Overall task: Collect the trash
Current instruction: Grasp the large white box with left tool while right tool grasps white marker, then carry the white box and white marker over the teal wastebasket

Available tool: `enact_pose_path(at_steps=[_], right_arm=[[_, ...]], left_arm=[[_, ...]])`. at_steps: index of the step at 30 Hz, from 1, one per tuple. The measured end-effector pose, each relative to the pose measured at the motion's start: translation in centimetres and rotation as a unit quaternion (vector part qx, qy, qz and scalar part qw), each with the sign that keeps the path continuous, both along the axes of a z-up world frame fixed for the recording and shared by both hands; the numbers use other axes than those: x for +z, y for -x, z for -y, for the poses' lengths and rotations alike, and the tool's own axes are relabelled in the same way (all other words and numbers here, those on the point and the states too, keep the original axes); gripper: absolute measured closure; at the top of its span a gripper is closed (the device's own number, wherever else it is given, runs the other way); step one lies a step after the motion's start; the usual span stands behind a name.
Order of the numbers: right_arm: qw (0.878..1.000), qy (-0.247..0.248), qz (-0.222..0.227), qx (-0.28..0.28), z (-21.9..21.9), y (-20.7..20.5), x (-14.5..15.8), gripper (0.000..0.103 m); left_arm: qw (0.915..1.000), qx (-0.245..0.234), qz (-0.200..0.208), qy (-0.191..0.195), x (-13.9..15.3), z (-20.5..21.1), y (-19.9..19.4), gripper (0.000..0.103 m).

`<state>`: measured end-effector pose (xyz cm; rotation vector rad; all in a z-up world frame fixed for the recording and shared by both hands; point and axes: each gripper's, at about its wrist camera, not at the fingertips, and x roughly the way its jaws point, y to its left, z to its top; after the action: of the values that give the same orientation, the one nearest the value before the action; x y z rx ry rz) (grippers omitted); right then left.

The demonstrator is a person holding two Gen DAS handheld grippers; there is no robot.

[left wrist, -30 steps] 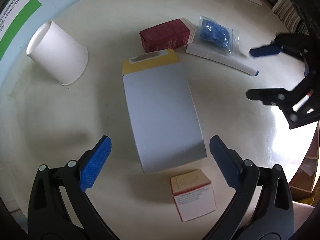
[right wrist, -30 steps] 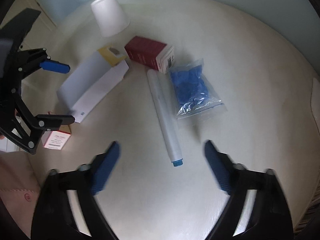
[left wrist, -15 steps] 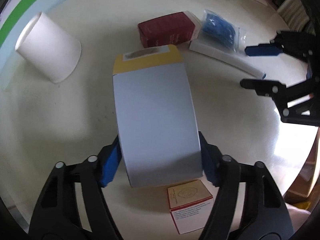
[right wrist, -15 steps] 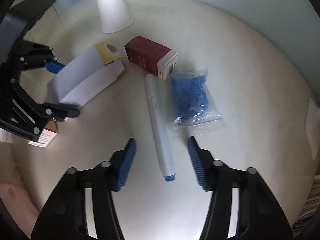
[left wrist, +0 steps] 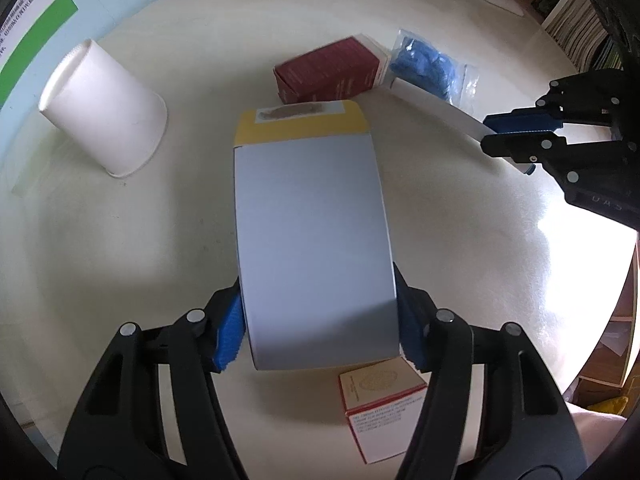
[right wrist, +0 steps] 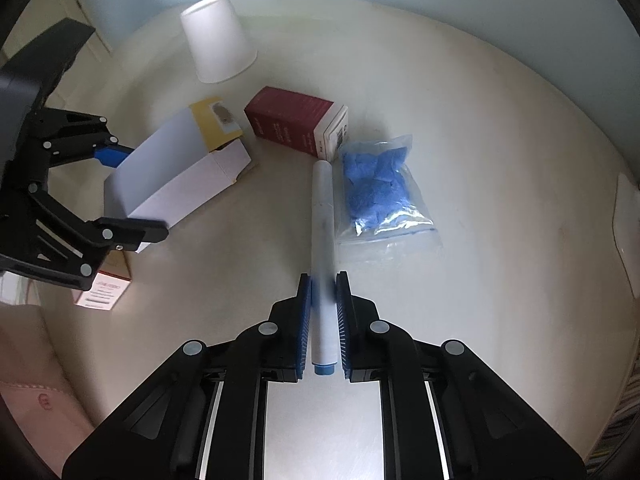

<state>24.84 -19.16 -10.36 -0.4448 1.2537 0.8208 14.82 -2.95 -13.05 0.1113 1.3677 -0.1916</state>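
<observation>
Presently on the round cream table, largest item first:

1. Long white carton with a yellow end flap, lying about mid-table. The left gripper straddles its near end, blue pads against both long sides; the jaws are half-wide and closing on it. From the right wrist view the same carton sits toward the table's left side with its open flap end pointing to the centre.

2. White paper cup, upside down, near the table's far edge by the pale blue wall.

3. Dark red box with a white end, on its side, just beyond the carton's yellow flap.

4. Clear bag of blue pieces, flat on the table, just beside the red box's white end.

5. White tube with a blue cap, touching or nearly touching the bag's left edge. The right gripper is clamped narrowly on its capped end, pads pressed to both sides.

6. Small white box with red trim, near the table's near edge, just behind the left gripper; partly hidden in the right wrist view.
</observation>
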Motion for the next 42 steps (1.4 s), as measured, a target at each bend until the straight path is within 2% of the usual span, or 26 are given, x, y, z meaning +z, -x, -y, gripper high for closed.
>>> enact_pose_path(at_steps=[10, 16, 26, 33, 40, 42], right_arm=[[1.000, 0.004, 0.016, -0.018, 2.2, 1.2, 1.7, 0.089], [0.999, 0.007, 0.025, -0.036, 1.8, 1.6, 2.0, 0.089], [0.994, 0.019, 0.044, -0.103, 4.4, 5.7, 3.2, 0.089], [0.985, 0.025, 0.049, -0.164, 7.3, 9.7, 3.8, 0.089], [0.968, 0.031, 0.055, -0.244, 10.6, 14.8, 4.7, 0.089], [0.961, 0.032, 0.057, -0.267, 11.4, 16.4, 5.0, 0.089]], left_arm=[[0.9993, -0.027, 0.024, -0.005, 2.0, -0.7, 1.8, 0.043], [0.9981, -0.046, 0.039, -0.001, 3.9, -0.8, 2.4, 0.043], [0.9913, -0.117, 0.060, 0.007, 5.5, 1.7, 4.5, 0.043], [0.9810, -0.182, 0.066, 0.010, 5.7, 5.1, 6.9, 0.043], [0.9646, -0.255, 0.068, 0.011, 6.0, 8.6, 9.0, 0.043], [0.9576, -0.280, 0.067, 0.012, 5.9, 9.5, 10.1, 0.043]])
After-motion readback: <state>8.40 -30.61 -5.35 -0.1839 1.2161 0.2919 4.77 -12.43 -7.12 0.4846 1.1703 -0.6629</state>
